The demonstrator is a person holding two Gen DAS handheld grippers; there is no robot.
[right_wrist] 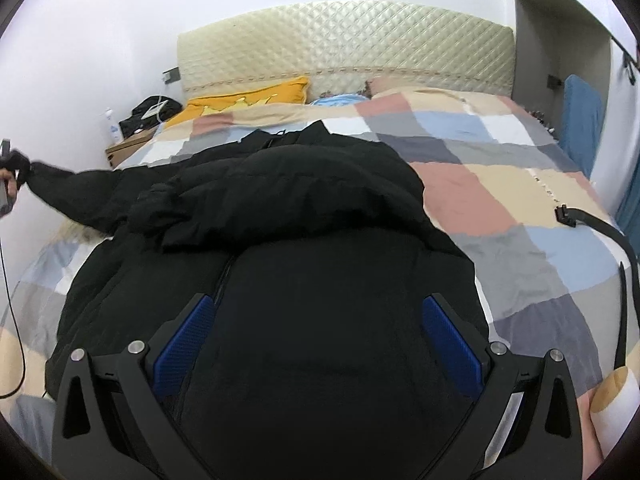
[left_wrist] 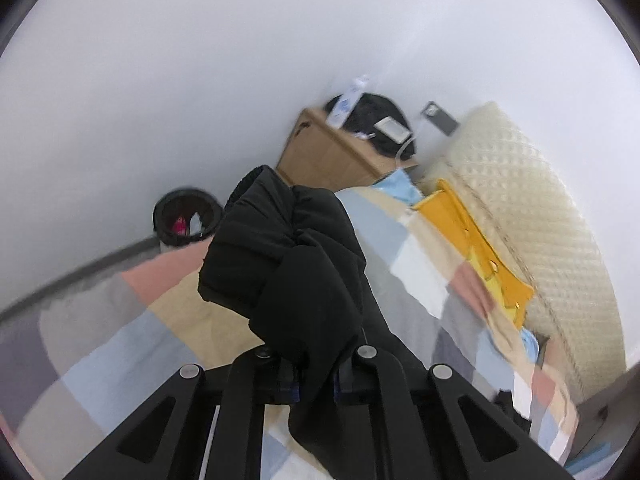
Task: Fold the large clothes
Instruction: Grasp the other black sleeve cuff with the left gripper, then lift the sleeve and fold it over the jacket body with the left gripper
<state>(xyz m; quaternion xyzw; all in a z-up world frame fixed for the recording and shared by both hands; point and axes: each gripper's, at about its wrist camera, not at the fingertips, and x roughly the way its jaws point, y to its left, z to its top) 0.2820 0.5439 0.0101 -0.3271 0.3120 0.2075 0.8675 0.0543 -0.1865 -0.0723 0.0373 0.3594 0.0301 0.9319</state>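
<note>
i see a yellow pillow [right_wrist: 248,98] against the quilted headboard [right_wrist: 344,44], a checked bedspread [right_wrist: 500,184], and a black waste bin [left_wrist: 186,218] by the wall.

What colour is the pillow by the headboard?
The pillow is mustard yellow, clearest in the right wrist view, lying against the cream quilted headboard.

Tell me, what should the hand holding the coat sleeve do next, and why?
Probably carry the sleeve across and lay it on the coat's body. The left gripper is shut on the sleeve and holds it up off the quilt, stretched out to the side. The rest of the black coat lies flat on the bed, and the right gripper hangs open over it.
</note>
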